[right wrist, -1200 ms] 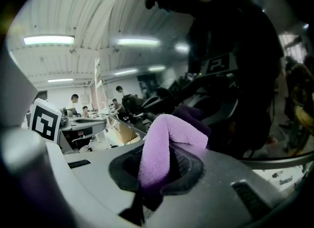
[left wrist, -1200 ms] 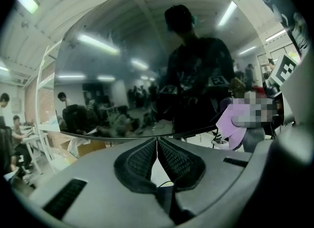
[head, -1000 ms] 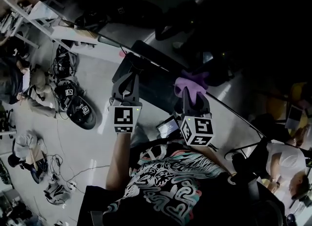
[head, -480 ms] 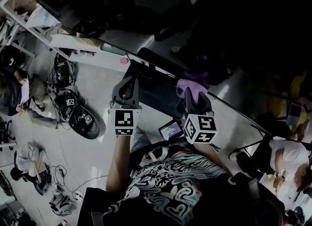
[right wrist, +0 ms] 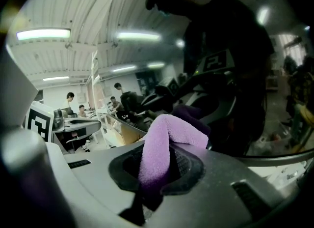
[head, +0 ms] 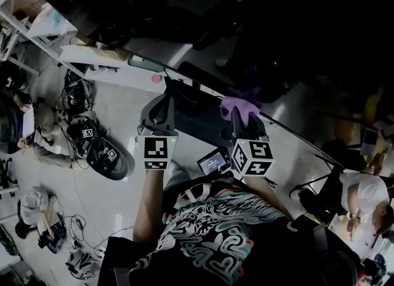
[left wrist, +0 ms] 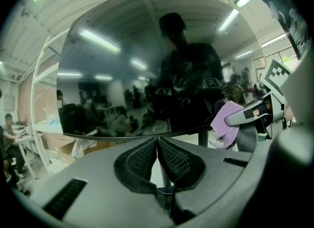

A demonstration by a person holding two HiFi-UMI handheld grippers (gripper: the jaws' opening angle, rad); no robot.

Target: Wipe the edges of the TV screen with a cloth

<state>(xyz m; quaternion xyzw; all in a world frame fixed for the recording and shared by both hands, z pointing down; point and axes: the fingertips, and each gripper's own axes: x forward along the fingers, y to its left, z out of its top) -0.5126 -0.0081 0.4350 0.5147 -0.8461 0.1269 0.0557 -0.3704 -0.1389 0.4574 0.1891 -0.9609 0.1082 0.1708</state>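
Observation:
The dark TV screen [left wrist: 122, 74] fills the left gripper view and mirrors the person and the ceiling lights. In the head view it is a black panel [head: 197, 115] between the two grippers. My right gripper [right wrist: 157, 165] is shut on a purple cloth [right wrist: 167, 128]. The cloth's free end meets its own reflection on the glass [right wrist: 230, 65], close above the screen's lower edge. From the left gripper view, the cloth [left wrist: 224, 120] lies at the screen's lower right. My left gripper [left wrist: 157, 146] is shut with nothing in it, just in front of the lower edge.
The TV's stand pole [left wrist: 203, 138] rises below the lower edge. On the floor to the left lie cables and gear [head: 98, 146]. White desks [head: 55, 29] stand at the far left. Seated people [head: 363, 198] are at the right. A small lit device [head: 212, 161] hangs at the person's chest.
The cloth and right gripper have edged slightly up in the head view. The left gripper has kept its place. The head camera has shifted a little.

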